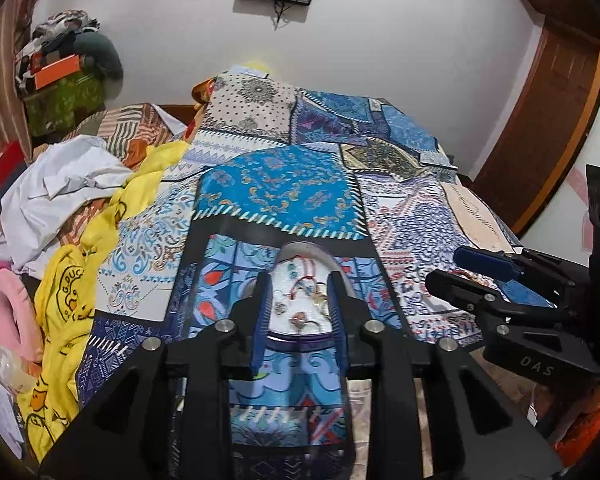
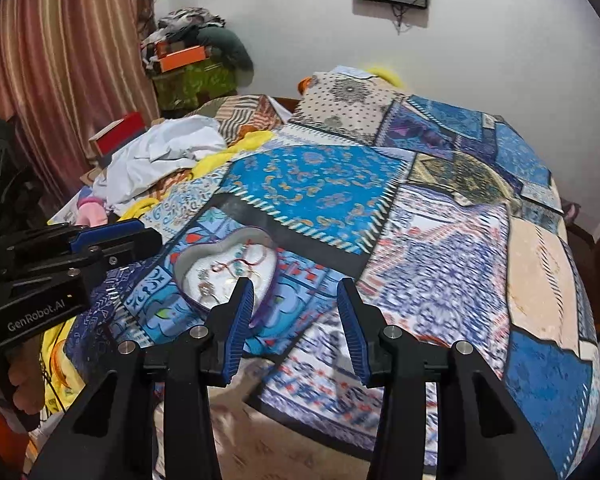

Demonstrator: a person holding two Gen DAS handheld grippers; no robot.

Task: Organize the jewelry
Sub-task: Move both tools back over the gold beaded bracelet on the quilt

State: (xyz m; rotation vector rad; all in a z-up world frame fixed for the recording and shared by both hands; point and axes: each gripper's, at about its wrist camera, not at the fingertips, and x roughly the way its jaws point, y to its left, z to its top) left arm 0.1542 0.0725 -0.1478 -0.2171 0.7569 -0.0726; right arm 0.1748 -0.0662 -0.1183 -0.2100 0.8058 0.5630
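Observation:
A heart-shaped tin (image 1: 300,249) with a white inside lies on the blue patchwork bedspread; it also shows in the right wrist view (image 2: 198,254). Several small jewelry pieces (image 1: 302,300) lie tangled inside it, also seen from the right (image 2: 230,270). My left gripper (image 1: 299,300) is open, its blue-padded fingers standing either side of the tin, above its near part. My right gripper (image 2: 296,300) is open and empty, just right of the tin, above the bedspread. The right gripper also shows at the right of the left wrist view (image 1: 466,270).
The bed (image 2: 440,240) fills the middle. A pile of white, yellow and pink clothes (image 1: 72,208) lies along its left side. Boxes and bags (image 2: 192,64) stack up by the curtain. A wooden door (image 1: 548,112) stands at the right.

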